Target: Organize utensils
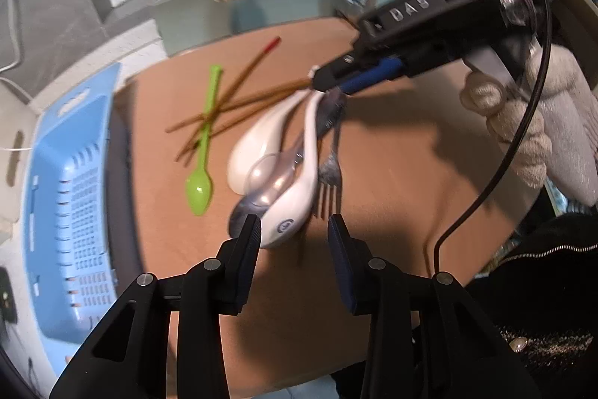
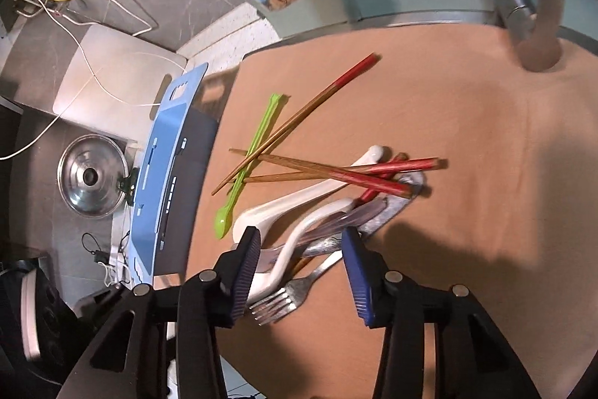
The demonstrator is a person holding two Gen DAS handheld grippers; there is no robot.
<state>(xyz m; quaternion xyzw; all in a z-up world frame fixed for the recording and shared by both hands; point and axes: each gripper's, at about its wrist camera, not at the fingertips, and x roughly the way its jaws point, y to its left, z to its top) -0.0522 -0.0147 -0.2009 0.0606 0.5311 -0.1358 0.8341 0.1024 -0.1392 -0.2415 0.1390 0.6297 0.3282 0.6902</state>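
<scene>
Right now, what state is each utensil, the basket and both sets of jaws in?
Left gripper: jaws partly open, holding nothing, over the spoon bowls.
Right gripper: jaws partly open around the handles, not clamped.
White spoons: lying piled together.
Fork: flat on the board.
Green spoon: lying loose under the chopsticks.
Chopsticks: scattered, crossed.
Blue basket: no utensils visible inside.

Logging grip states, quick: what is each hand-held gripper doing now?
Left hand-held gripper: open, holding nothing.
Right hand-held gripper: open, holding nothing.
</scene>
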